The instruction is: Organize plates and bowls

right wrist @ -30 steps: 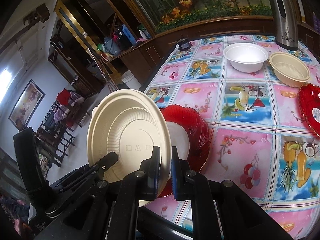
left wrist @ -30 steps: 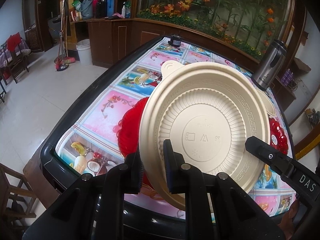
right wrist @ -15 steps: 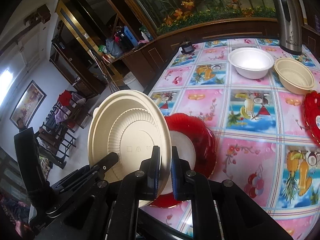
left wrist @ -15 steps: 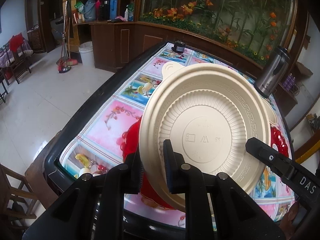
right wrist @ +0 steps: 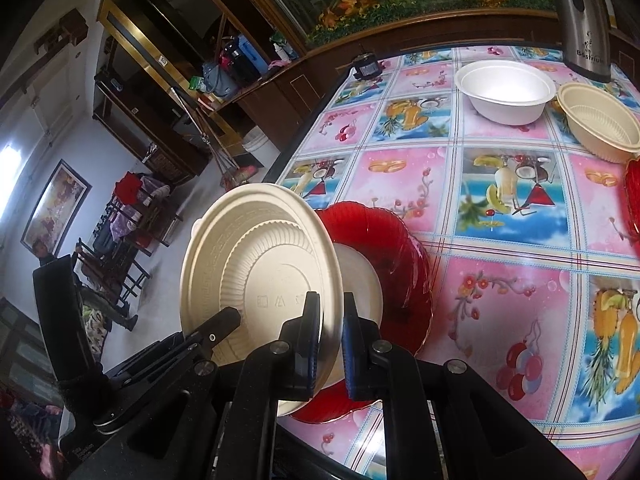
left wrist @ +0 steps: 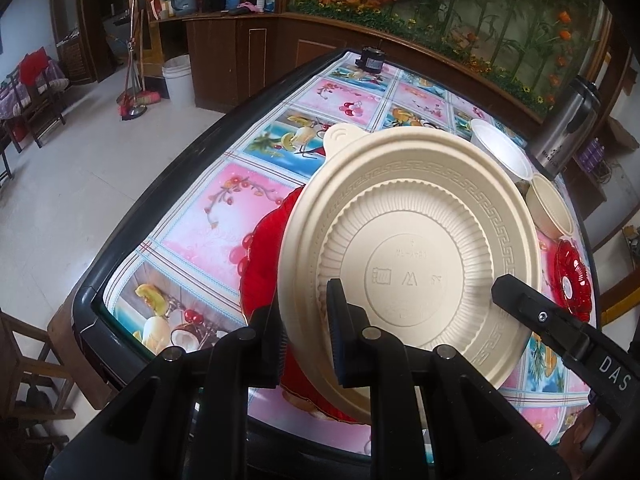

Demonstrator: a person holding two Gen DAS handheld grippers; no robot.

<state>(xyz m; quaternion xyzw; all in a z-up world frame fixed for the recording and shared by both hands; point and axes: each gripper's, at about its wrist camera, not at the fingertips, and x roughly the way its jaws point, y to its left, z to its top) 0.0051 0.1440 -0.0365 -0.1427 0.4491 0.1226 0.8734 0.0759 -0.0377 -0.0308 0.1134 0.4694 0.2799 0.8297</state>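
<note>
A cream plastic plate (left wrist: 408, 248) is held tilted on edge above the table, its underside toward both cameras; it also shows in the right wrist view (right wrist: 256, 276). My left gripper (left wrist: 304, 324) is shut on its lower rim. My right gripper (right wrist: 332, 332) is shut on the same rim a little further along. A red glass plate (right wrist: 392, 260) lies on the table directly behind it, seen too in the left wrist view (left wrist: 260, 264). A white bowl (right wrist: 504, 92) and a cream bowl (right wrist: 600, 128) stand at the far side.
The table (right wrist: 500, 216) has a fruit-pattern cloth and a black edge (left wrist: 160, 184). A steel flask (right wrist: 584, 20) stands at the back. Another red plate (left wrist: 572, 276) lies at the right. A small black object (left wrist: 370, 60) sits at the far end. Floor lies left.
Both grippers have carried the cream plate a little forward over the table. The white and cream bowls have come into the left wrist view.
</note>
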